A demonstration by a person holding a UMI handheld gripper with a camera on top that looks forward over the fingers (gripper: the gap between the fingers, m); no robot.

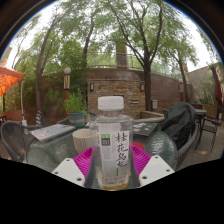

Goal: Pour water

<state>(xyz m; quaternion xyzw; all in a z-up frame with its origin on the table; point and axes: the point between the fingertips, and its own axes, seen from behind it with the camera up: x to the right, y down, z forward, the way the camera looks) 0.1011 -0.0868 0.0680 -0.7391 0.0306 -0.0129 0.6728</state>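
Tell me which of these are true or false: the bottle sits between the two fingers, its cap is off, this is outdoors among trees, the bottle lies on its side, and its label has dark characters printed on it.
1. The bottle sits between the gripper's two fingers. True: a pink pad shows at each side of it.
2. Its cap is off. False: a white cap is on top.
3. The scene is outdoors among trees. True: trees and a brick wall stand beyond.
4. The bottle lies on its side. False: it stands upright.
5. The label bears dark characters. True: they run down the pale label.
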